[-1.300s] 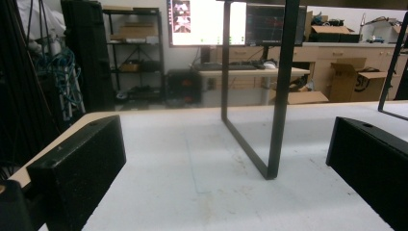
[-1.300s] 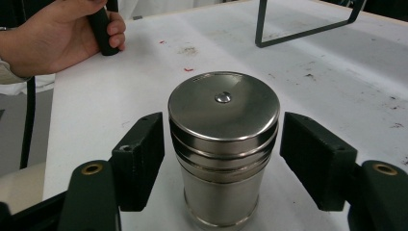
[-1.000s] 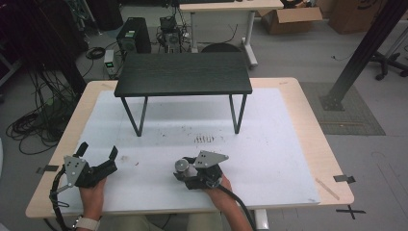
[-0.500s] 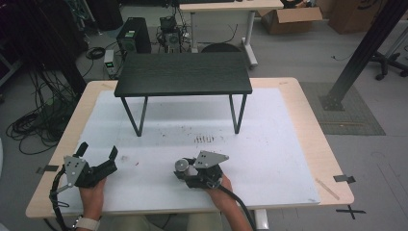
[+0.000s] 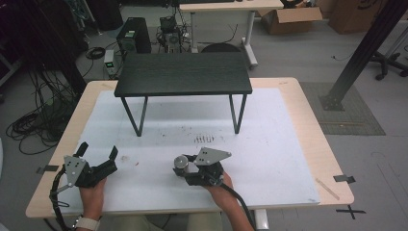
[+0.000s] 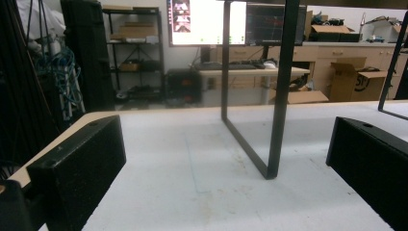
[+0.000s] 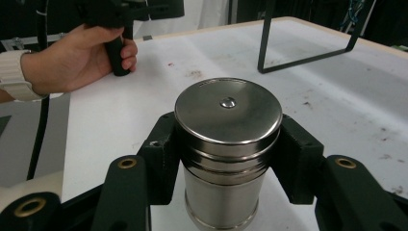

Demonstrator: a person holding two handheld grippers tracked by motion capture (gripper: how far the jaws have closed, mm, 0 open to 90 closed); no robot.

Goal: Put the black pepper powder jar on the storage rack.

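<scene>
Right gripper (image 7: 228,159) jaws just closed, now clamped on the weight (image 7: 227,144), upright on the mat (image 5: 269,144) at 6 o'clock from the stand (image 5: 183,74). Grasp looks secure, ready to lift. Left gripper (image 5: 98,156) at 9 o'clock, jaws apart, empty.

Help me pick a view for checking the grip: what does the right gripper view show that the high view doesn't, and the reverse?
Right gripper view: the steel cylinder's flat lid with its centre dimple, its grooved body, and both black pads pressed against its sides, so the right gripper is shut on it.

High view: the whole white table, the full black shelf, the floor around them, and the left gripper with open jaws.

Both: the cylinder, a shelf leg, the left hand.
</scene>
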